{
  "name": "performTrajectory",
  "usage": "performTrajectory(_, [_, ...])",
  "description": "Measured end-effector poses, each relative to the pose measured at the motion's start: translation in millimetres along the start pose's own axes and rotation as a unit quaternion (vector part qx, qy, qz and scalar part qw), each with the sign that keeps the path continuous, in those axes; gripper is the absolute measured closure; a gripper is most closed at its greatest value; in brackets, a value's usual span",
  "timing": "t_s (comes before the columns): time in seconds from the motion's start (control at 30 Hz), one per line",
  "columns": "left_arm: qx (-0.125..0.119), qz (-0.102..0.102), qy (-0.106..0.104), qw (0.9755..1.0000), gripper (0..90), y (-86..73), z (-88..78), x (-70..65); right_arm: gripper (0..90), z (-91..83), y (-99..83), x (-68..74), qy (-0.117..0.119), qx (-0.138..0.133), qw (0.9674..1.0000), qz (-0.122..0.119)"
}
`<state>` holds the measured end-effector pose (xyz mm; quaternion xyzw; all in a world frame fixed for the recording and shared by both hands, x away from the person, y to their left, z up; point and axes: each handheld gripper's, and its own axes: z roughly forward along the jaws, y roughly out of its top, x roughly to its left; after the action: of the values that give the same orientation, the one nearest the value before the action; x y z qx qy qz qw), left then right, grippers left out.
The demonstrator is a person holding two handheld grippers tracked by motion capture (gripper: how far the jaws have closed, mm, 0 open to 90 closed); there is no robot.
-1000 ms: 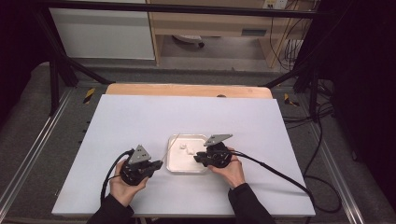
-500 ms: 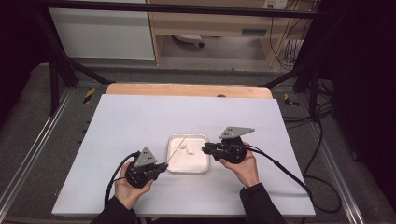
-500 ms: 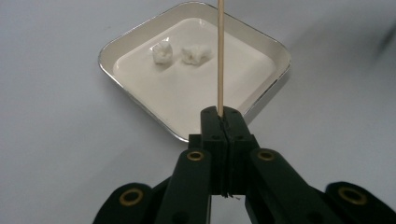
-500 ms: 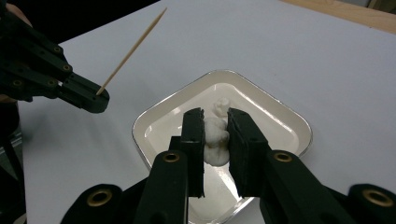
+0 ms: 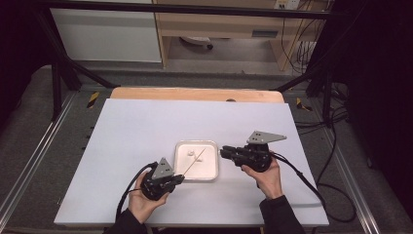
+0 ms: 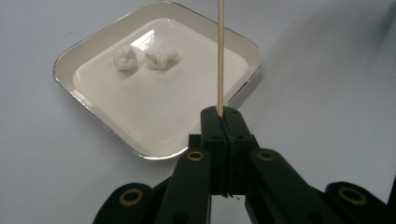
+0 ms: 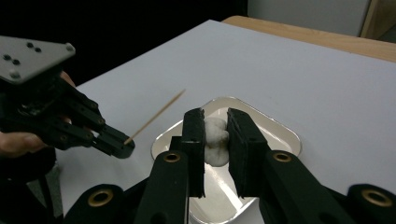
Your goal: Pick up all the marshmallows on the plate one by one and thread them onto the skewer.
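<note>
Landmark is the white square tray with rounded corners (image 5: 197, 168), mid-table on the white tabletop (image 5: 146, 126). Left gripper (image 5: 178, 179) sits just off the tray's near-left corner, jaws clamped tight on a thin wooden skewer (image 6: 220, 56) that angles out over the tray. Two white marshmallow lumps (image 6: 144, 57) lie side by side in the tray's far part. Right gripper (image 5: 224, 152) hovers at the tray's right edge, jaws pinching a third white marshmallow (image 7: 215, 142) above the tray.
</note>
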<state>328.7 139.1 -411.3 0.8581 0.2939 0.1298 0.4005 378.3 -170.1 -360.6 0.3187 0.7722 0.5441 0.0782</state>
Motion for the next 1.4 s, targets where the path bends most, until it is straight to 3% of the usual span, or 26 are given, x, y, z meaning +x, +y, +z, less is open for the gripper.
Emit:
performTrajectory(0.27, [0.001,0.011,-0.006,0.9999,88.9,2.7,4.3,-7.4,77.7,-3.8,4.4,1.5,0.014,-0.024,0.9995,0.017])
performTrajectory(0.63, [-0.003,0.021,-0.01,0.9997,88.9,4.3,3.4,-12.5,78.1,7.9,7.6,-1.0,0.041,-0.041,0.9971,0.049])
performTrajectory(1.4, [0.001,0.026,-0.006,0.9996,89.0,3.0,4.7,-13.1,80.5,19.2,3.6,2.4,0.07,-0.028,0.9953,0.061])
